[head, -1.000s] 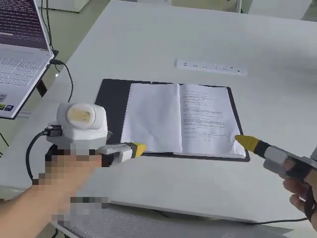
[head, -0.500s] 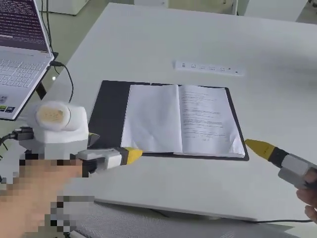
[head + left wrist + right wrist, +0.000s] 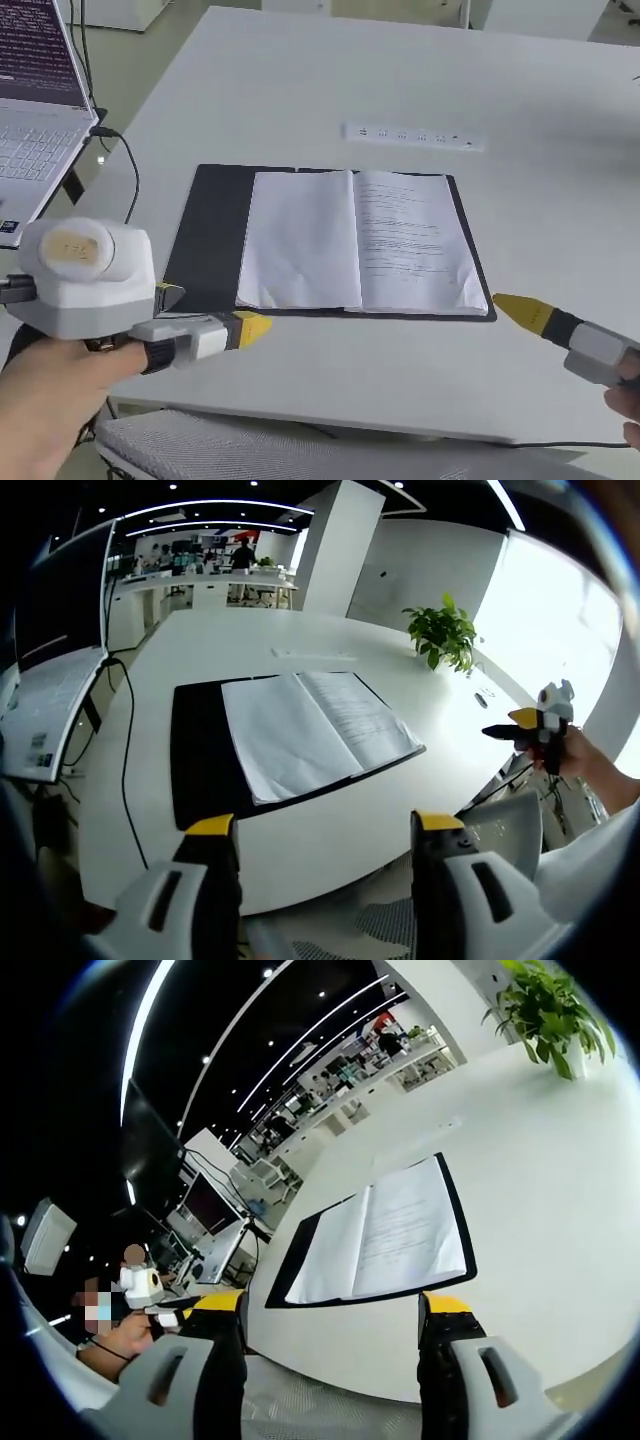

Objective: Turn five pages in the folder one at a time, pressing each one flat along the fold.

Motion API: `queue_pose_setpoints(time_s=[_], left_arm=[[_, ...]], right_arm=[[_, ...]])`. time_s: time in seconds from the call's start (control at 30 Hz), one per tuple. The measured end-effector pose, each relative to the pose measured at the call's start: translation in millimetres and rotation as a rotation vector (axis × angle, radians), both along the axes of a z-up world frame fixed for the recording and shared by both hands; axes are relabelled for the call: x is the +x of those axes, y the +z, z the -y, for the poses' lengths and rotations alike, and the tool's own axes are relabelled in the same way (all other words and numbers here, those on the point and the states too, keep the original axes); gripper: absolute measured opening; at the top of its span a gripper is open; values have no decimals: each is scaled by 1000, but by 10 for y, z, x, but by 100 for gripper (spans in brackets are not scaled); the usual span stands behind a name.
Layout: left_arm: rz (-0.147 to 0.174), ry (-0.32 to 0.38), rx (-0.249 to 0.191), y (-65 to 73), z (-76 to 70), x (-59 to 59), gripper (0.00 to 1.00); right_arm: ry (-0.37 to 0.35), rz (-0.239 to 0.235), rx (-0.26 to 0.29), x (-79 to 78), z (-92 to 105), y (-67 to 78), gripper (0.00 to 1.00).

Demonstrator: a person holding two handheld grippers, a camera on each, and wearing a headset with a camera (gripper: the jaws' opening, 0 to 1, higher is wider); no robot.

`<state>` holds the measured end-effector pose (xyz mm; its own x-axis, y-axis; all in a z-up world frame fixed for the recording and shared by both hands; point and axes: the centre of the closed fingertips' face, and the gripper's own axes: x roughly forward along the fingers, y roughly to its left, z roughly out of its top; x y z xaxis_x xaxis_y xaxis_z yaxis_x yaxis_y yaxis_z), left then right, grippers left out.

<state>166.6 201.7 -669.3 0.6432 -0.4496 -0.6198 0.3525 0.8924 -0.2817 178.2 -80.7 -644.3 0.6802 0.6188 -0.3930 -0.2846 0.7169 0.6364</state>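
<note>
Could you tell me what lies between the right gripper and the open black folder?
Only a bare strip of white table, in the head view; the yellow-tipped right gripper is clear of the black folder.

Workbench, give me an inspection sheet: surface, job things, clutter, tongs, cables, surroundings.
Surface: white table, with the folder near its front edge.
Job's things: black folder lying open and flat; left page blank, right page printed, its lower corner creased.
Clutter: power strip beyond the folder; laptop left of the table.
Grippers: left tongs open, right tongs open; both hold nothing, short of the folder's near edge.
Cables: black cable hanging from the laptop's side.
Surroundings: potted plant, open office beyond.
</note>
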Motion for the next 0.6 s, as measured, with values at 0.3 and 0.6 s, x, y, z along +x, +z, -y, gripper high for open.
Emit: queue_pose_setpoints(time_s=[0.3, 0.6], left_arm=[[6, -49, 25, -88, 243, 165, 65], [3, -139, 30, -319, 771, 474, 61]], right_arm=[[12, -9, -16, 69, 48, -91, 66], [25, -23, -21, 156, 57, -226, 63]])
